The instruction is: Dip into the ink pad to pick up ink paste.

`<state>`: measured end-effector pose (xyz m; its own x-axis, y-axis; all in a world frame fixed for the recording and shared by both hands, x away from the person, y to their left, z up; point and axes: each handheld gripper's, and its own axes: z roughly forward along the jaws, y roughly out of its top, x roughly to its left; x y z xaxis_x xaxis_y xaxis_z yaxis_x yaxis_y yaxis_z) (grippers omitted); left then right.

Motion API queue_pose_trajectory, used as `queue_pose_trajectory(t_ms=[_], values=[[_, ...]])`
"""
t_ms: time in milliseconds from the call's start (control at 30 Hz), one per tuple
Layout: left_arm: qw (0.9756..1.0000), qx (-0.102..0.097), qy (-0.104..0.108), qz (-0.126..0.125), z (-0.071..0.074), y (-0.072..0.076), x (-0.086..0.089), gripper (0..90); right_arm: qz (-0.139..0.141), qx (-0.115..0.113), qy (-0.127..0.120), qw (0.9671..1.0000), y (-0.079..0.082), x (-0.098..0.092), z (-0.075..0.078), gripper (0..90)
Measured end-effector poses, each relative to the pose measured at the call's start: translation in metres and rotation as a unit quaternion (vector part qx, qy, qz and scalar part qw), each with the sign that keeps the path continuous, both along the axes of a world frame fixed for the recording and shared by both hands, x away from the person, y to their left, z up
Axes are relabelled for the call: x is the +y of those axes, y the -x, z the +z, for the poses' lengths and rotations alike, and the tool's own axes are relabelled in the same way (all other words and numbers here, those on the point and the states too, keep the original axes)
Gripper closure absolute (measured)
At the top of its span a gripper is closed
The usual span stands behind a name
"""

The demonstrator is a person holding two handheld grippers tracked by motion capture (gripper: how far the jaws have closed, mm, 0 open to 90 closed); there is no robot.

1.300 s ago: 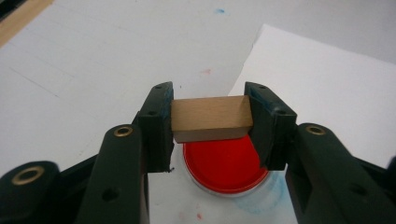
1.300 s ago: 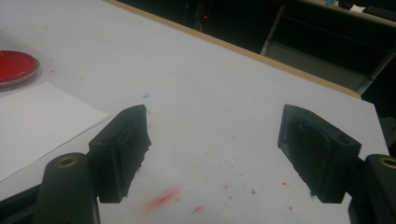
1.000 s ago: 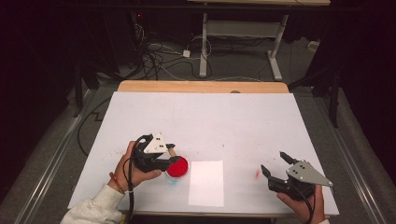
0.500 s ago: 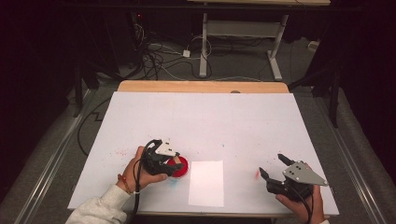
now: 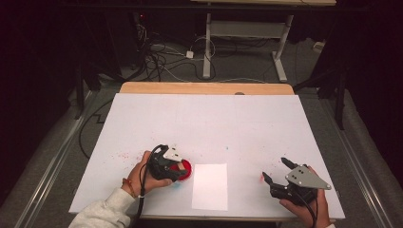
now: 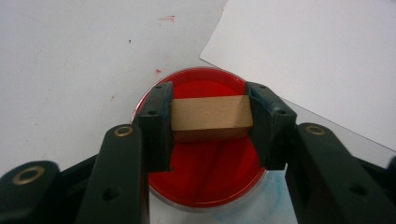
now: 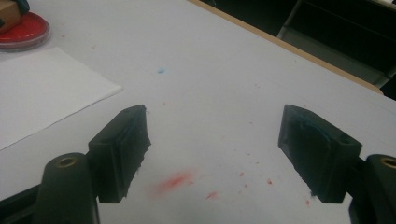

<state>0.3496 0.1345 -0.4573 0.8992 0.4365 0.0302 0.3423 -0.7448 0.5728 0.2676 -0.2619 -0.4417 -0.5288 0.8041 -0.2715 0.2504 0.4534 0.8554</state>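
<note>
1. The room was dark, with cables (image 5: 164, 59) on the floor.
2. The white desk (image 5: 214, 123) bore red specks and a paper sheet (image 5: 209, 186).
3. The left claw (image 6: 211, 122) gripped a wooden block (image 6: 210, 116) over the red dish (image 6: 205, 182) beside the sheet.
4. The right claw (image 7: 215, 154) gaped empty.

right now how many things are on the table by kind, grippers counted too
Wooden block: 1
Red dish of paint: 1
White paper sheet: 1
Grippers: 2, the left gripper shut on the wooden block over the dish, the right gripper open
Total: 5
</note>
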Motion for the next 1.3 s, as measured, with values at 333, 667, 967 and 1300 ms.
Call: queue_pose_trajectory(t_ms=[333, 667, 967, 1300], values=[[0.9999, 0.000, -0.006, 0.008, -0.0010, 0.0010, -0.0032, 53.6, 0.002, -0.001, 0.005, 1.0000, 0.0003, 0.0017, -0.0004, 24.5], [0.9999, 0.001, -0.005, 0.016, -0.0019, 0.0018, -0.0047, 53.6, 0.005, 0.000, 0.009, 0.9999, 0.0000, 0.0026, -0.0006, 24.4], [0.9997, 0.002, -0.002, 0.023, -0.0029, 0.0023, -0.0053, 53.6, 0.011, 0.002, 0.016, 0.9998, 0.0006, 0.0033, -0.0007, 23.9], [0.9997, -0.004, -0.004, 0.023, -0.0013, 0.0036, -0.0060, 53.6, 0.015, 0.007, 0.029, 0.9995, 0.0022, 0.0065, -0.0015, 24.1]])
